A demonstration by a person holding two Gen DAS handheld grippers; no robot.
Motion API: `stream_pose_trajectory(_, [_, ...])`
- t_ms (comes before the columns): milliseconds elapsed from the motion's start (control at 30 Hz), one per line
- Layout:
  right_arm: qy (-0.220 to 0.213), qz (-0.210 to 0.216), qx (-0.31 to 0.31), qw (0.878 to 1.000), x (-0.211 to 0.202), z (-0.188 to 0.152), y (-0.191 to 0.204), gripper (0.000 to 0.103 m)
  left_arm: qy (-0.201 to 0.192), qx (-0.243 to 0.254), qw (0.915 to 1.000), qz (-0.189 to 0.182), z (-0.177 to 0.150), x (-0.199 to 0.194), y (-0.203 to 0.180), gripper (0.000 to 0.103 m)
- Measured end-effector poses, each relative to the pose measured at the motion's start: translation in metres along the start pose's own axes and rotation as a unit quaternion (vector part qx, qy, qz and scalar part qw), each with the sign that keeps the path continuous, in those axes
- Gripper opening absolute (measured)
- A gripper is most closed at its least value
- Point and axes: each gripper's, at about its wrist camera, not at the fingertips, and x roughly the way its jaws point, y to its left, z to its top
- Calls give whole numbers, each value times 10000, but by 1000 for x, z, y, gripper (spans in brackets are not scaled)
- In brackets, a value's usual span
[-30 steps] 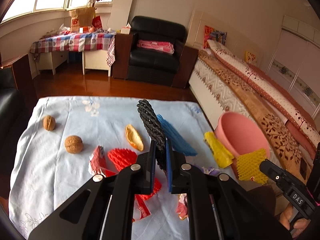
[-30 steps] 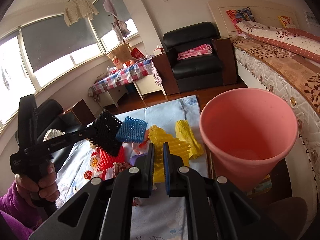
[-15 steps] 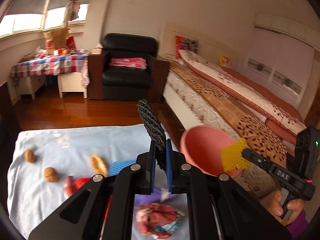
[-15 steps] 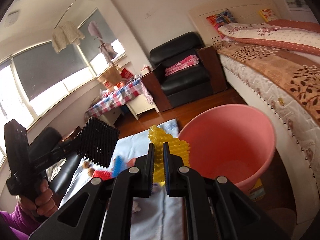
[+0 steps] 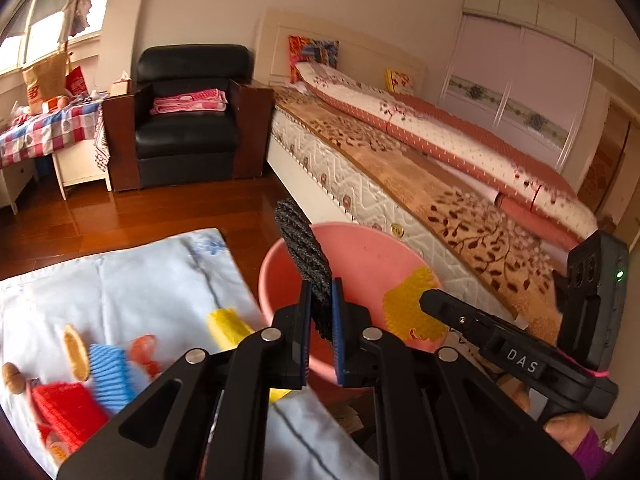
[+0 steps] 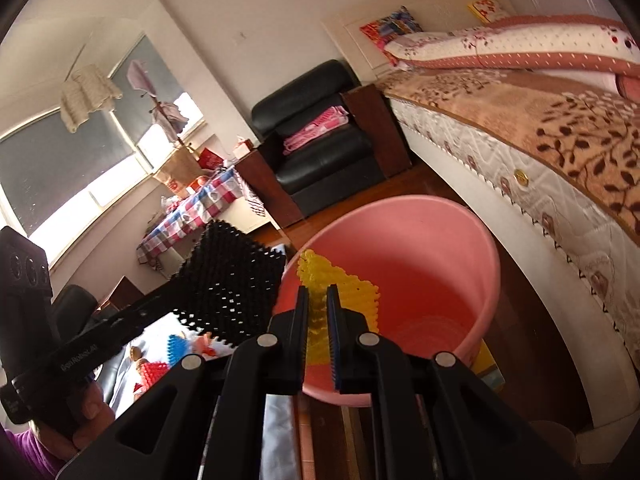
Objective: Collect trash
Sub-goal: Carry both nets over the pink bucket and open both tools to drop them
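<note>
Both hand-held grippers have swung from above the counter to the pink bucket since the earlier frames.

1. Left hand-held gripper (image 5: 321, 312): jaws closed together on a black foam net (image 5: 304, 254). The net stands upright out of the fingers and overlaps the near-left part of the pink bucket (image 5: 360, 248) rim in the left wrist view. In the right wrist view the same net (image 6: 234, 280) hangs just beside the bucket's left rim, outside the opening.

2. Right hand-held gripper (image 6: 318, 312): jaws clamped on a yellow foam net (image 6: 340, 292). The net sits over the bucket's (image 6: 440, 240) open mouth, inside the rim line. The left wrist view shows it (image 5: 408, 304) at the right inner wall.

3. Clearances: the bucket stands on the floor between the counter (image 5: 120, 280) edge and the bed (image 5: 400, 172). Its mouth is open upward, with bare pink wall showing beyond the yellow net. The bed side runs close along the bucket's far side.

4. Items on the counter's light blue cloth:
   - yellow foam net piece (image 5: 228, 324) near the right edge
   - blue foam net (image 5: 114, 372)
   - red foam net (image 5: 66, 404)
   - orange peel (image 5: 76, 350)
   - walnut (image 5: 12, 376) at the left border

5. Background: black armchair (image 5: 188, 120) and checked-cloth table (image 5: 44, 128) stand well apart, across open wooden floor.
</note>
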Motion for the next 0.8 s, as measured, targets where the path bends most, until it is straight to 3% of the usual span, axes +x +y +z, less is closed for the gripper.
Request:
stream_pose_trajectory(333, [46,-233,200,9995,11,-3,-21,10,338,94,9993,-137,-12,32,-12,9])
stream_pose_trajectory(433, [59,-310,207,9993,12,-4,-23,18,422,68,9990,-162,-14,34,-11,19])
stream_pose_trajectory(500, [62,-350,229,9991,13,-5,-25,23,389,40,9991,-166,-14,32,-10,33])
stream_pose_trajectory(533, [59,-381,232,9990,13,-5,-25,25,376,27,9991,-176,-14,32,-10,35])
stream_pose_trajectory(600, [27,-442,230,9988,12,-6,-26,32,361,31,9991,-199,-14,30,-10,37])
stream_pose_trajectory(800, [4,-461,213,9987,5,-7,-24,33,263,-70,9994,-202,-10,18,-3,37])
